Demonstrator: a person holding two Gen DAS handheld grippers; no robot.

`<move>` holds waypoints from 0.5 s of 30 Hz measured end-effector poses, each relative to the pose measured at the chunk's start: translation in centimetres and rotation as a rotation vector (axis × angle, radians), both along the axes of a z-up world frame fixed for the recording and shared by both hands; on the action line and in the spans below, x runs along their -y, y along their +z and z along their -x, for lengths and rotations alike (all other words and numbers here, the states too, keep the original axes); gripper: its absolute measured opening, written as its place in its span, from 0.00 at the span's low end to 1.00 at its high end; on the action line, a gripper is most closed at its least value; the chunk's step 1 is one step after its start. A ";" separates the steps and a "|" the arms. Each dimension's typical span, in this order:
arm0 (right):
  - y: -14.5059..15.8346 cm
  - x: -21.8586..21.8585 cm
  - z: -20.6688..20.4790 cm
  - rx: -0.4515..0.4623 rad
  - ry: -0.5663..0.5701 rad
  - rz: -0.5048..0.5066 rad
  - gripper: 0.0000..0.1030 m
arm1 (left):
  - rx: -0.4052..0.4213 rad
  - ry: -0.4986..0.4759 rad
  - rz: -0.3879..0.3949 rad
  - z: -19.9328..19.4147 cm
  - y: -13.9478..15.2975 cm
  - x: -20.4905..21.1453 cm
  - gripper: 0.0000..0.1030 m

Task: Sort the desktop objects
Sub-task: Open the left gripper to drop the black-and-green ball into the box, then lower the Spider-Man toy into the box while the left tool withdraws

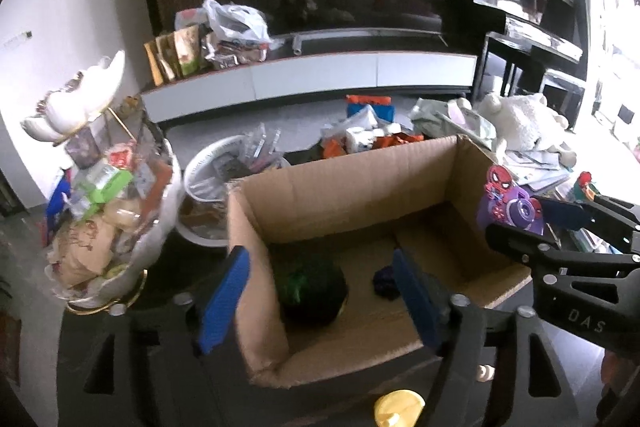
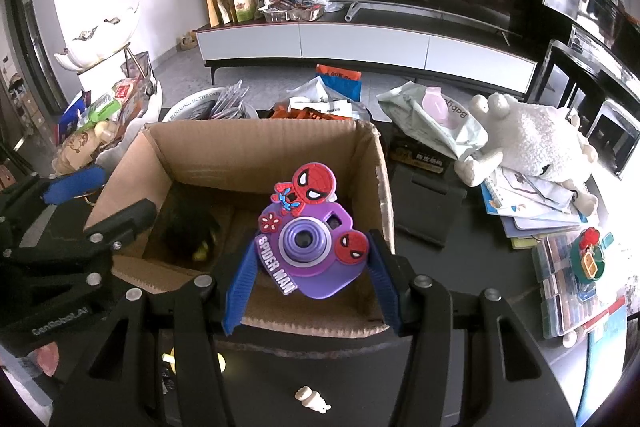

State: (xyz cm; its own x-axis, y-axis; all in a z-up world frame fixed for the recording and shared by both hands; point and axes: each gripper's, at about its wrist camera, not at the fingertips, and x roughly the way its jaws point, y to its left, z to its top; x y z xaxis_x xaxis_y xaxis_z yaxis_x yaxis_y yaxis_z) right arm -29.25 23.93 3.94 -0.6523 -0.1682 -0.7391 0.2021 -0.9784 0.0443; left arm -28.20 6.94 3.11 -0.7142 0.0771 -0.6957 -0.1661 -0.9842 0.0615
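While the left gripper (image 1: 320, 303) hangs over the open brown corrugated cardboard box (image 1: 352, 183) with its two ribbed blue pads spread wide and nothing between them, the left wrist view shows one round dark green-and-black object (image 1: 312, 287) and one small dark purple lump (image 1: 385, 283) on the box floor, with a yellow plastic disc (image 1: 399, 407) on the dark tabletop (image 1: 192, 267) nearer than the box. Seen from the right wrist, the right gripper (image 2: 312, 287) clamps its two blue pads on either side of one purple rubbery Spider-Man toy camera (image 2: 310, 247), held above the near right part of the box, and one white fluffy plush animal (image 2: 536, 143) lies on a stack of booklets (image 2: 532, 211) to the right.
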 end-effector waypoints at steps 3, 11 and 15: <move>0.0 0.0 0.0 0.001 0.001 0.002 0.49 | 0.013 0.011 -0.010 -0.2 0.1 0.6 0.81; 0.0 0.2 0.1 0.003 0.002 0.003 0.49 | 0.023 0.044 -0.024 -0.7 -0.1 1.8 0.85; -0.1 0.4 0.1 0.005 0.006 0.006 0.49 | 0.007 0.065 -0.012 -1.4 0.1 2.4 0.85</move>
